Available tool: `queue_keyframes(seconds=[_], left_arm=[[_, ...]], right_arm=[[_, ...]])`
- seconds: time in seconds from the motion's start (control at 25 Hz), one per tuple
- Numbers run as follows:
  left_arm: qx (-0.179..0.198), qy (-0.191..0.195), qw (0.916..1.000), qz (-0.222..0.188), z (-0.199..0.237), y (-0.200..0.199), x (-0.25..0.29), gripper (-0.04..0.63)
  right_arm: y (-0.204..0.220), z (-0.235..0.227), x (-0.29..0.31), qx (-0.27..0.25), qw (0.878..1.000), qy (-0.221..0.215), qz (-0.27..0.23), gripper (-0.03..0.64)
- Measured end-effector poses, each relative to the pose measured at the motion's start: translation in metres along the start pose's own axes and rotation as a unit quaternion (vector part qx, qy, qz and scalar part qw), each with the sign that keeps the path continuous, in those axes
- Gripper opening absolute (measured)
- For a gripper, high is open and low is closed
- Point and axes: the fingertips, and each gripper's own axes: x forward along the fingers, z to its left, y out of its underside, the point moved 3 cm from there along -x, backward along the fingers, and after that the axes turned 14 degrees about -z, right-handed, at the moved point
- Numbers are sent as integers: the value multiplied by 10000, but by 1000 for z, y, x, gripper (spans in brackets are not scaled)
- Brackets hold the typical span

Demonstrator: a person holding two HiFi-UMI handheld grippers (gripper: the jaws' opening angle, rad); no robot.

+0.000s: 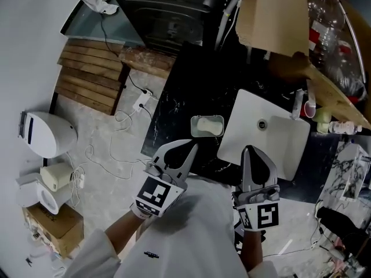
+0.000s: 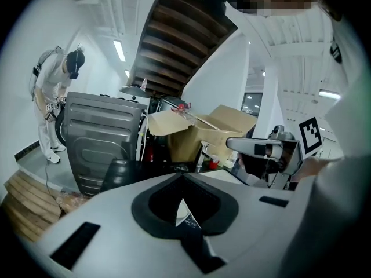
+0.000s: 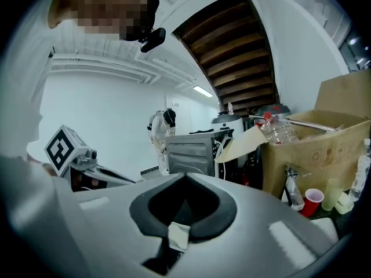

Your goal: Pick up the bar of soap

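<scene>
Nearest the lens, a person's white sleeves reach forward, each hand carrying a marker-cubed tool short of the white sink. The left hand-held gripper sits at the sink's near left, its jaws pressed together with nothing between them. The right hand-held gripper, likewise closed and empty, points at the sink's near edge.

Just beyond the left tool's tip and clear of it, the bar of soap lies pale and untouched in a small dish. The dish rests on the black marbled worktop, just beside the sink's left rim.

On the sink's far right side stands a tap, with a red cup just beside it. Behind the sink, an open cardboard box leans over the worktop, with clear plastic bottles piled to its right.

Further back and to the sink's left sits a grey metal cabinet, possibly a washing machine, though the angle is too steep to be sure. Farthest from the sink, a second person in white stands beside that cabinet, seen only in the two gripper views.
</scene>
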Motion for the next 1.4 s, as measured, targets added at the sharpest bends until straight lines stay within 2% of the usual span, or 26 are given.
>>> queue_keyframes(seconds=[0.28, 0.8, 0.88, 1.08, 1.4], left_arm=[[420, 193, 9984, 338, -3, 13, 20, 9], [867, 587, 9909, 845, 0, 39, 58, 9], [1029, 672, 9876, 974, 1, 47, 63, 14], [1360, 915, 9784, 1262, -2, 64, 75, 74], [2118, 1431, 9484, 1879, 1, 94, 90, 87]], right_arm=[[12, -15, 7, 110, 9999, -36, 66, 9], [47, -38, 20, 469, 9986, 12, 230, 9], [52, -39, 21, 513, 9984, -10, 253, 9], [63, -46, 22, 574, 9978, -34, 322, 9], [77, -54, 25, 705, 9967, -35, 393, 9]])
